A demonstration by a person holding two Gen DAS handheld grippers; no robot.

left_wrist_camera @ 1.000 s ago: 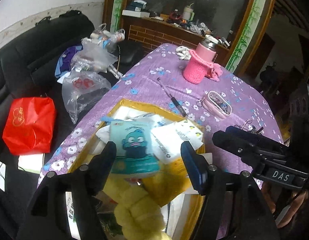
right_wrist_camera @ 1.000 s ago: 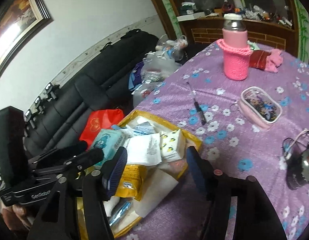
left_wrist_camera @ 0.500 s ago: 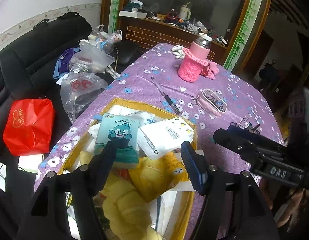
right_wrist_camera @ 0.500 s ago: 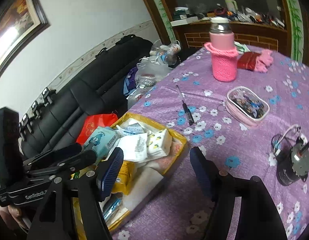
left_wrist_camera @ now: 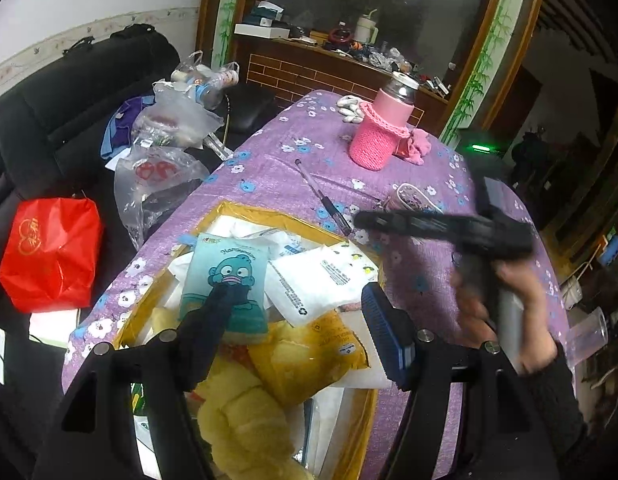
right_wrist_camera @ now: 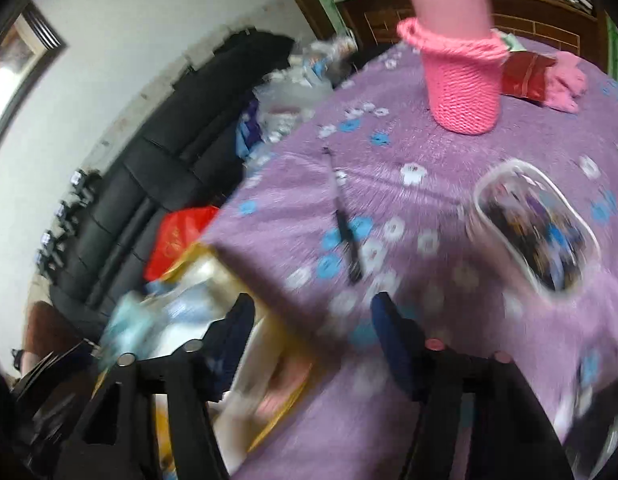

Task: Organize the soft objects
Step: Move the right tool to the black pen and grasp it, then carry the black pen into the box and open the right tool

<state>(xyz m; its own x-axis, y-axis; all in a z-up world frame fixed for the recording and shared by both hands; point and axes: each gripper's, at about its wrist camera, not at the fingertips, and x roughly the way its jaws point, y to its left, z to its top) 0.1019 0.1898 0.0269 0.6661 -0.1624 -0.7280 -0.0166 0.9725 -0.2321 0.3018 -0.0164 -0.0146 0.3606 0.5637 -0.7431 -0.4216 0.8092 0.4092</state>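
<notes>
An open yellow box (left_wrist_camera: 245, 211) on the purple flowered table holds soft goods. They include a teal tissue pack with a cartoon face (left_wrist_camera: 229, 268), white packets (left_wrist_camera: 317, 280), a yellow packet (left_wrist_camera: 309, 356) and a yellow plush (left_wrist_camera: 245, 420). My left gripper (left_wrist_camera: 295, 332) hovers open just above them, and its left finger overlaps the teal pack without gripping it. My right gripper (right_wrist_camera: 313, 336) is blurred over the box's far corner and the cloth. Its jaws are closing with nothing between them. In the left wrist view it shows as a black tool (left_wrist_camera: 429, 224) held by a hand (left_wrist_camera: 505, 300).
A pen (right_wrist_camera: 345, 232), a clear zip pouch (right_wrist_camera: 537, 228), a flask in a pink knitted sleeve (right_wrist_camera: 463, 76) and a pink cloth (right_wrist_camera: 565, 80) lie farther up the table. On the black sofa to the left are plastic bags (left_wrist_camera: 157, 176) and a red bag (left_wrist_camera: 49, 252).
My right gripper has swept forward over the table toward the pen and pouch, and its view is now blurred. In the left wrist view it has risen beside the box. My left gripper has hardly moved.
</notes>
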